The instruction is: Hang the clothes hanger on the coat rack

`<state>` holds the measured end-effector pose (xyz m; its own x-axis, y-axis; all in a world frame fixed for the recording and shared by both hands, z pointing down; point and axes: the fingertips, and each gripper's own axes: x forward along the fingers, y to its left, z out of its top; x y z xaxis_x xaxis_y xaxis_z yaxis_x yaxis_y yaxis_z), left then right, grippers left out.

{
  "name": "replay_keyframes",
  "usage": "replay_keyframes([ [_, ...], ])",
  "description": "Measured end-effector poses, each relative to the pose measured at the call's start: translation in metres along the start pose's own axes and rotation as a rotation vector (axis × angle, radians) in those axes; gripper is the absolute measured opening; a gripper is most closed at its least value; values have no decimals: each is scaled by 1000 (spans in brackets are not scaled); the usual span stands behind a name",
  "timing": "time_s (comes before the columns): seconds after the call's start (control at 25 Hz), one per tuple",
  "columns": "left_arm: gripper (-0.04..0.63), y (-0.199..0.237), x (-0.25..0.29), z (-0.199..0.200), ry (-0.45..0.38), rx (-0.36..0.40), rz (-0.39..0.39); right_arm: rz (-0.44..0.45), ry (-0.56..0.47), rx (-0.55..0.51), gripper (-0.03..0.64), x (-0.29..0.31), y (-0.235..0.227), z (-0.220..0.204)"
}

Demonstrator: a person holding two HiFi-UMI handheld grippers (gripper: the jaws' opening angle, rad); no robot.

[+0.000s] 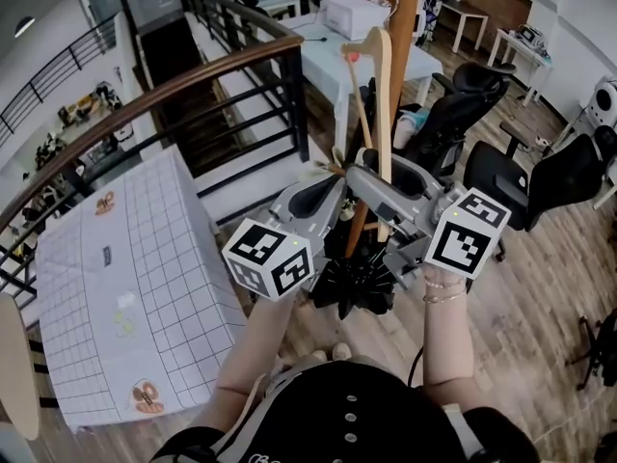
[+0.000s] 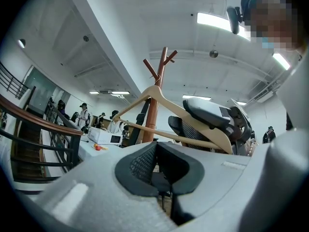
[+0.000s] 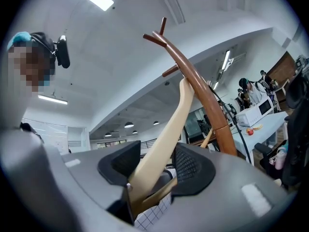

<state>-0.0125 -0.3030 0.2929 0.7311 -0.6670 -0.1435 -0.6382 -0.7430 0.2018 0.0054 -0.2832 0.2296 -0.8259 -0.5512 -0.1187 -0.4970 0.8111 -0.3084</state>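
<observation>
1. The wooden hanger (image 1: 383,85) stood on end in the air. Its top leaned against the brown pole of the coat rack (image 1: 403,37), just below the pegs. Whether its hook sat on a peg could not be told.
2. One arm of the hanger ran slantwise down between the jaws of the right gripper (image 3: 157,161), which pinched it. The arm touched both pads, and the hanger's thin bottom bar showed just beneath it.
3. The left gripper (image 2: 157,151) was close beside the right one. Its jaws were pressed together with nothing between them, and it stayed clear of the hanger.
4. Both grippers were held out in front of the person, toward the pole.
5. To the person's left stood a table (image 1: 198,222) under a white checked cloth (image 1: 145,258).
6. Behind the table ran a curved railing (image 1: 193,75) with a wooden handrail.
7. To the right, black office chairs (image 1: 463,104) stood on the wooden floor (image 1: 540,297).
</observation>
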Motion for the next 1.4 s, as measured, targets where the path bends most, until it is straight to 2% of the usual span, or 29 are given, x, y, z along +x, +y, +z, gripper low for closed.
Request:
replay_keyframes([
  [0.24,-2,-11,5,-7,13,-3,-24,-33,-47,-20,229,-13,-1,10],
  [0.56,-2,-18,9,-14,22,-20,-42,-29,-63,-26,262,-26,2,3],
  [0.84,-2,-21,11,-29,37,-49,-55,-49,-143,-40,258,-47,-2,3],
  [0.96,-2,-22,9,-37,48,-64,-56,-81,-166,-52,214,-56,-6,-1],
  [1.28,-2,-22,3,-53,49,-91,-79,-134,-140,-7,71,-66,-21,-29],
  [1.4,-2,-24,1,-57,50,-99,-84,-125,-123,-1,56,-66,-20,-35],
])
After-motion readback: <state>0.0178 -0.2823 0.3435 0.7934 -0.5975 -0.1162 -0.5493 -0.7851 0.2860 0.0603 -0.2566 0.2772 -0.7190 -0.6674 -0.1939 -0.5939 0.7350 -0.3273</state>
